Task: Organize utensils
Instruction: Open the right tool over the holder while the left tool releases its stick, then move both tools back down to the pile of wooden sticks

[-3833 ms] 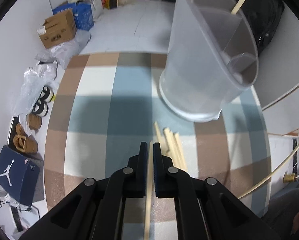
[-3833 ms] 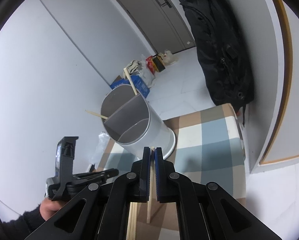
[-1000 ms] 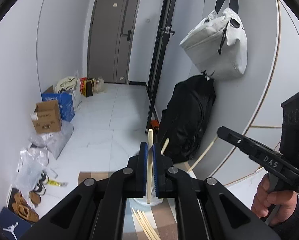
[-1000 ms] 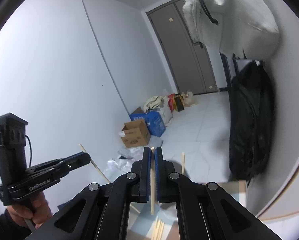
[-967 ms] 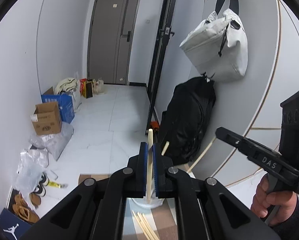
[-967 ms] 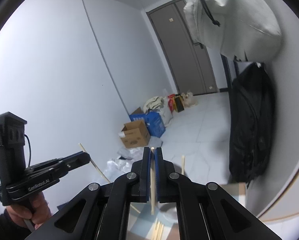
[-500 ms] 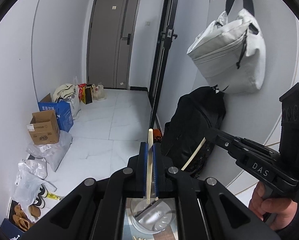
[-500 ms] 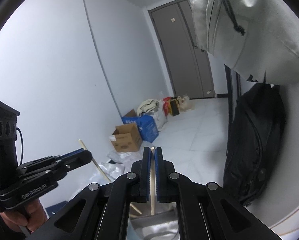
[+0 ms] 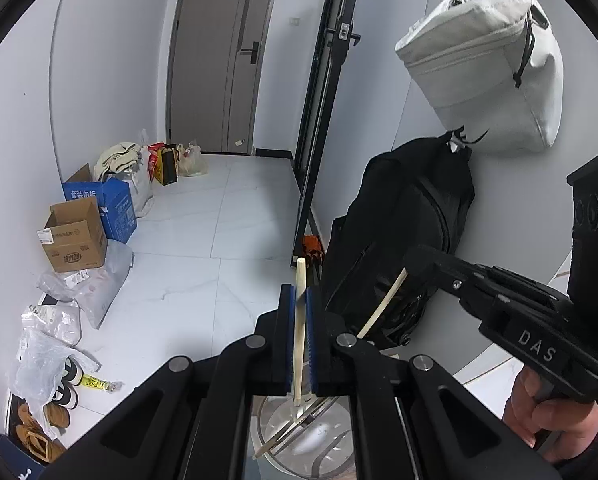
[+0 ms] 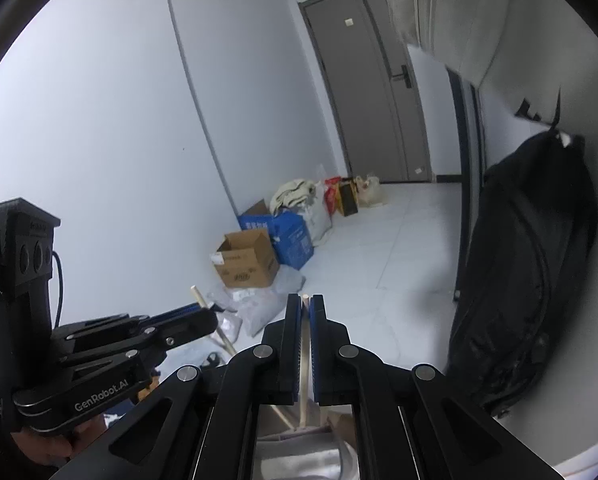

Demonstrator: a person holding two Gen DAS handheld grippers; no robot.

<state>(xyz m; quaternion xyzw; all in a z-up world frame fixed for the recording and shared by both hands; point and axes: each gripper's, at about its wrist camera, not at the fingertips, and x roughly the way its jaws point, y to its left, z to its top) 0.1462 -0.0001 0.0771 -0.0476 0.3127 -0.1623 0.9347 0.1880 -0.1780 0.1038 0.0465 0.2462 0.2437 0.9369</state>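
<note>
My left gripper (image 9: pixel 297 292) is shut on a pale wooden chopstick (image 9: pixel 299 344) that stands upright between its blue pads. The stick's lower end hangs over the open top of the round, divided utensil holder (image 9: pixel 323 440), where another chopstick leans. My right gripper (image 10: pixel 306 300) is shut on a second upright chopstick (image 10: pixel 306 352), also above the holder (image 10: pixel 291 460). In the left wrist view the right gripper (image 9: pixel 413 258) reaches in from the right with its chopstick (image 9: pixel 381 308), held by a hand (image 9: pixel 551 420). The left gripper (image 10: pixel 209 320) shows in the right wrist view.
A black backpack (image 9: pixel 399 248) leans on the right wall under a hanging white bag (image 9: pixel 487 80). On the tiled floor at the left are a cardboard box (image 9: pixel 75 240), a blue box (image 9: pixel 111 204), plastic bags and shoes (image 9: pixel 65 384). A grey door (image 9: pixel 219 60) closes the corridor.
Both grippers have moved forward and a little down with their chopsticks. The holder, which was ahead at the bottom edge, now lies open beneath both sticks; the loose chopsticks on the table have left view.
</note>
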